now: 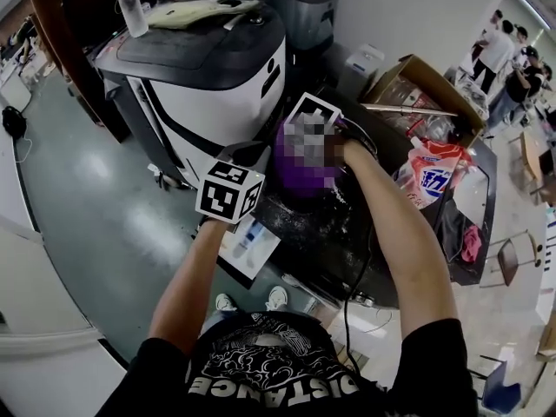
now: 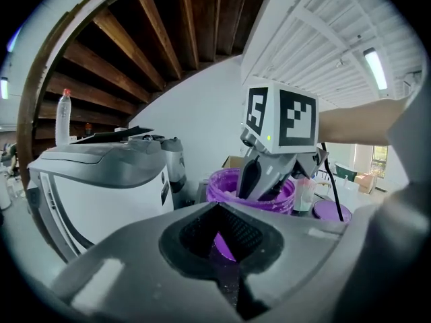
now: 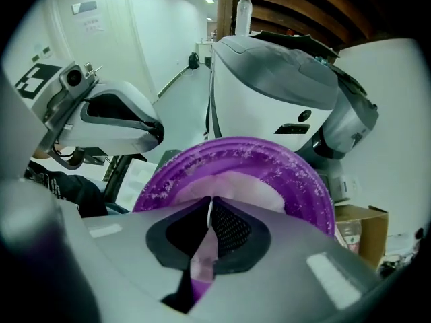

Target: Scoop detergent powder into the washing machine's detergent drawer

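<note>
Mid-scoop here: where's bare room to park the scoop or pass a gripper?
Bare: the table strip between the tub and the person, powder-dusted; also the washer top beside the bottle. Crowded: right of the tub, where the detergent bag and box stand close and the person's arm crosses.

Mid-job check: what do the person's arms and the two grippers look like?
The left gripper and right gripper are grey, with black meshed pads inside the jaws. Each carries a white cube with black square markers; a green light glows below the right cube. A black cable runs by the right arm. Black short-sleeved T-shirt, white print; forearms bare.
</note>
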`<state>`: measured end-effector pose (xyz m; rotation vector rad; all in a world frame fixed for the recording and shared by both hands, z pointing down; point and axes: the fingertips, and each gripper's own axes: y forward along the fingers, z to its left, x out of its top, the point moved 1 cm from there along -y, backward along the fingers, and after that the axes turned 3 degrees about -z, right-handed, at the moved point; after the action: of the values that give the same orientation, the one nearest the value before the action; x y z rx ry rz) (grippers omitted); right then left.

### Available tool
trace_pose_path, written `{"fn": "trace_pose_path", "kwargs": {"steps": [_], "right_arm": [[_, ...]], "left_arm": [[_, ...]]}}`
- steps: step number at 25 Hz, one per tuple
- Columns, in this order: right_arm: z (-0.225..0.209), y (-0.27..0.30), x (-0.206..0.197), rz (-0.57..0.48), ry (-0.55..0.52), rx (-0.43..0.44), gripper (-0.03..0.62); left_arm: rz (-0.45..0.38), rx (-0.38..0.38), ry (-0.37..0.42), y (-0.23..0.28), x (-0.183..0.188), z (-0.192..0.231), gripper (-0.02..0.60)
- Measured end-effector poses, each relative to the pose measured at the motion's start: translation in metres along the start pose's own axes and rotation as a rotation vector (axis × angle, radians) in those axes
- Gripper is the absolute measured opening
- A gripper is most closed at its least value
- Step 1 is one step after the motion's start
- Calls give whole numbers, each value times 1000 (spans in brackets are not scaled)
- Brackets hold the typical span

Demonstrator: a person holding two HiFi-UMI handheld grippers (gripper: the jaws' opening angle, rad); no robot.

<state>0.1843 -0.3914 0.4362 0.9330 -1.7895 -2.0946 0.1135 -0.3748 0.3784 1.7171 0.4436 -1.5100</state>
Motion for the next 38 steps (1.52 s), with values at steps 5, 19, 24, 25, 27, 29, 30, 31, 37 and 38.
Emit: {"fn": "trace_pose_path", "kwargs": {"steps": [5, 19, 24, 25, 27, 29, 30, 31, 37, 38], "right_arm": [[1, -2, -1, -10, 77, 32, 37], [2, -8, 2, -62, 298, 128, 35], [3, -15, 5, -97, 382, 173, 36], [3, -16, 6, -107, 398, 182, 36], [3, -20, 7, -126, 427, 197, 35], [4, -23, 9, -145, 453, 208, 37], [4, -25, 10, -157, 465, 213, 37], [3, -27, 10, -169, 479, 217, 35], [1, -43, 11, -262, 576, 247, 35], [1, -46, 11, -279, 592, 252, 35]], "left_arm": [[5, -36, 13, 3, 0, -3, 3], [5, -86, 46, 3, 6, -1, 3], [8, -101, 52, 4, 6, 0, 3], [6, -103, 53, 4, 6, 0, 3], [1, -108, 54, 4, 9, -1, 3], [-6, -110, 58, 3, 11, -3, 3], [-9, -111, 61, 3, 12, -3, 3], [-10, -113, 63, 2, 13, -3, 3], [-21, -128, 68, 2, 18, -7, 3], [-24, -131, 70, 2, 19, -7, 3]]}}
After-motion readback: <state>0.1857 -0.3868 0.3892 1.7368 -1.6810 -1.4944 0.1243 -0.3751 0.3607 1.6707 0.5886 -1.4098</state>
